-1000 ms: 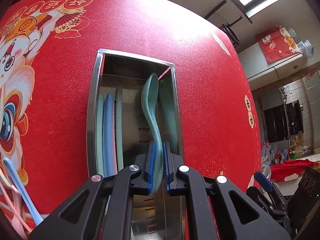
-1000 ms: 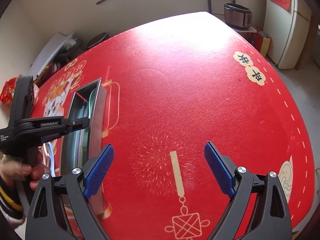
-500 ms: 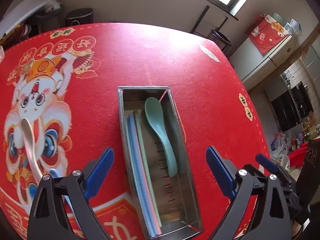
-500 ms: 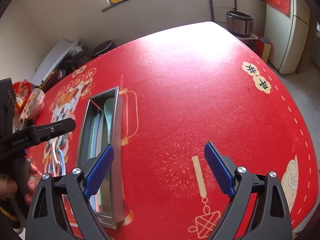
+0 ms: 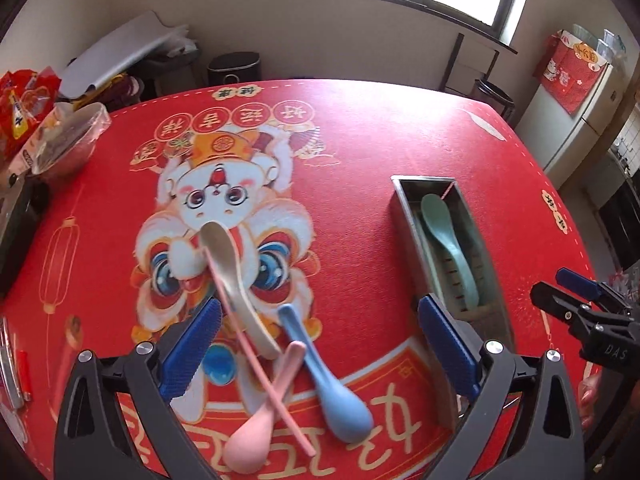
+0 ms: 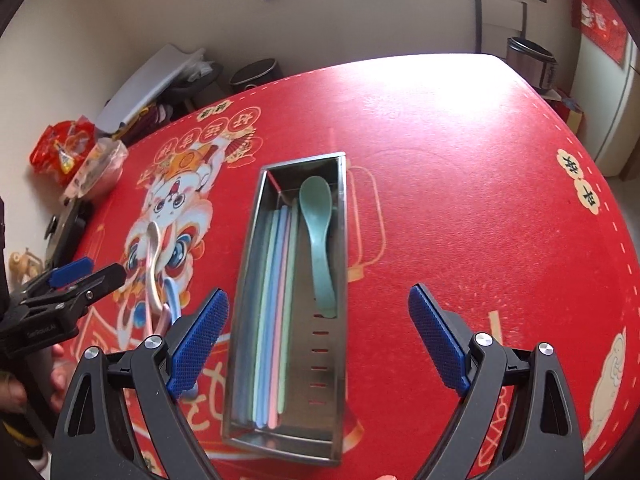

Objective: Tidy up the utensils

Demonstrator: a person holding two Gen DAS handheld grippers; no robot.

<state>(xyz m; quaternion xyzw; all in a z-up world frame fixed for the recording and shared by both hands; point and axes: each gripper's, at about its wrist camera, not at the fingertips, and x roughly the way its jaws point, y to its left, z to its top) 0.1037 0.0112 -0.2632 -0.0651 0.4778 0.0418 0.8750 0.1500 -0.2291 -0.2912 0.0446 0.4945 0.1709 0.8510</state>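
Observation:
My left gripper [image 5: 320, 344] is open and empty above loose utensils on the red mat: a beige spoon [image 5: 236, 276], a blue spoon [image 5: 328, 380], a pink spoon [image 5: 260, 424] and a pink chopstick [image 5: 256, 344] lying across them. The steel utensil tray [image 5: 404, 216] stands to their right with a green spoon [image 5: 448, 240] in it. My right gripper [image 6: 318, 340] is open and empty over the tray [image 6: 340, 240], which holds the green spoon [image 6: 320, 236] and several coloured chopsticks [image 6: 276, 312].
A foil-covered bowl [image 5: 64, 140] and snack bags [image 5: 20, 100] sit at the mat's far left. A lighter [image 5: 25, 372] lies at the left edge. A fridge [image 5: 576, 112] and a rice cooker [image 6: 532, 60] stand beyond the table.
My left gripper let go of the green spoon in the tray, opened, and moved left over the loose spoons. My right gripper moved left over the tray.

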